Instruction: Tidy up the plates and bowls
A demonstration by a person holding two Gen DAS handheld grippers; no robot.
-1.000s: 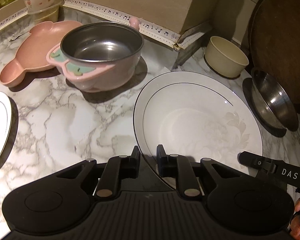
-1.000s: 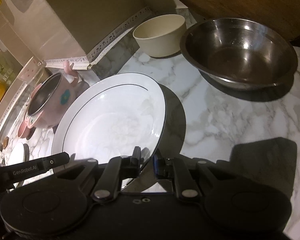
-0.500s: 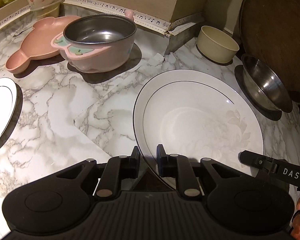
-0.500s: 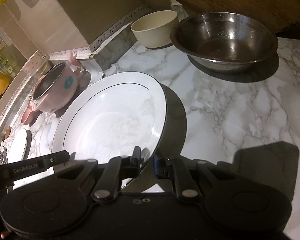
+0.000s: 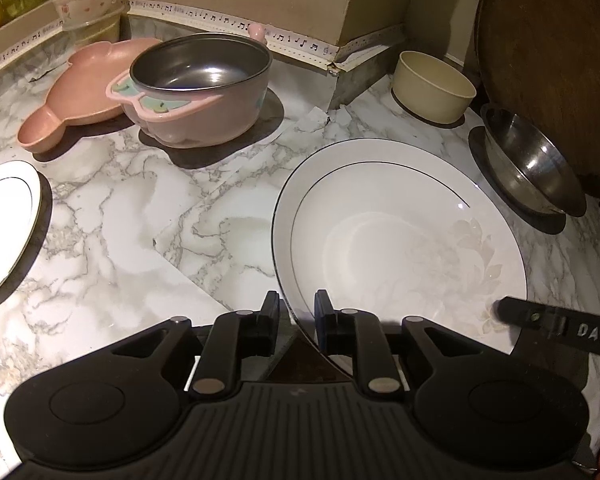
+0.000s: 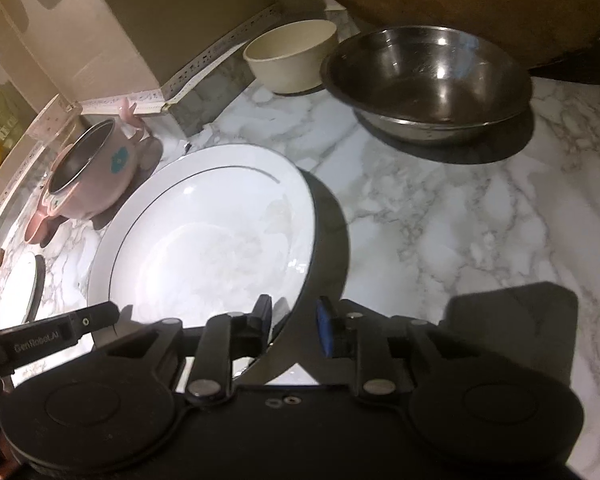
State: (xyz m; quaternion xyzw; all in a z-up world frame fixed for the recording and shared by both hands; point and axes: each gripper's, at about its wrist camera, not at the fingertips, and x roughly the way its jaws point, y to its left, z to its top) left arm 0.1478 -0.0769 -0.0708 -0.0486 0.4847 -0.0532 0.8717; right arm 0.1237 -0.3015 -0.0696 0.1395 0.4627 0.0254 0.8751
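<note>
The left tool (image 5: 297, 312) is clamped on the near left rim of the big white plate (image 5: 400, 240), one finger outside the rim and one inside. The right tool (image 6: 292, 320) straddles the near right rim of the same plate (image 6: 204, 240); its fingers stand a little apart and I cannot tell whether they press the rim. A dark shadow shows under the plate's right edge on the marble desk (image 5: 148, 232), so that side appears raised.

To the left, near the desk's edge, lies a smaller white plate (image 5: 4, 224). Farther back sits a pink pot with a steel lining (image 5: 196, 92), and just behind and left of it a pink shaped dish (image 5: 80, 92) that it seems to touch. To the right of the big plate rests a steel bowl (image 6: 424, 80), apart from it. Just beyond that bowl stands a cream bowl (image 6: 292, 56), near the wall. A round wooden board (image 5: 548, 72) leans behind the steel bowl.
</note>
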